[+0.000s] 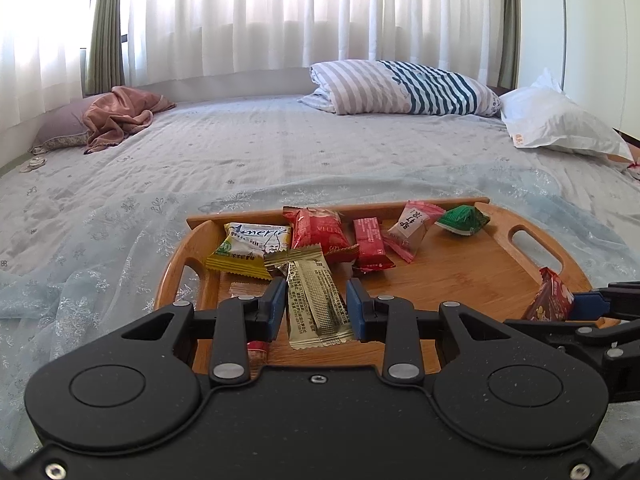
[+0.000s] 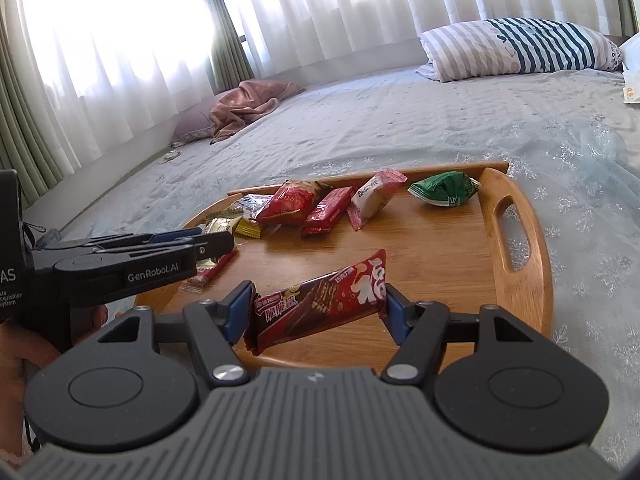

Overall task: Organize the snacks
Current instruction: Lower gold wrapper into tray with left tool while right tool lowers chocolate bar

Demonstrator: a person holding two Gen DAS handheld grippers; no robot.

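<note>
A round bamboo tray [image 1: 472,276] [image 2: 448,248] lies on the bed with several wrapped snacks along its far side: a yellow-and-white packet [image 1: 248,246], red packets [image 1: 320,232], a pink-and-white one [image 1: 412,226] and a green one [image 1: 462,219] [image 2: 442,189]. My left gripper [image 1: 316,304] is shut on a gold wafer bar [image 1: 316,304], held over the tray's near left. My right gripper [image 2: 320,308] is shut on a red-brown chocolate wafer bar [image 2: 320,304], held across its fingers above the tray's near edge; it also shows in the left wrist view [image 1: 550,296].
The tray rests on a sheer snowflake cloth [image 1: 100,248] over a pale blue bedspread. A striped pillow [image 1: 404,88], a white pillow [image 1: 556,124] and a pink crumpled cloth [image 1: 120,114] lie at the far side. A small red-and-white candy [image 2: 208,270] lies under the left gripper.
</note>
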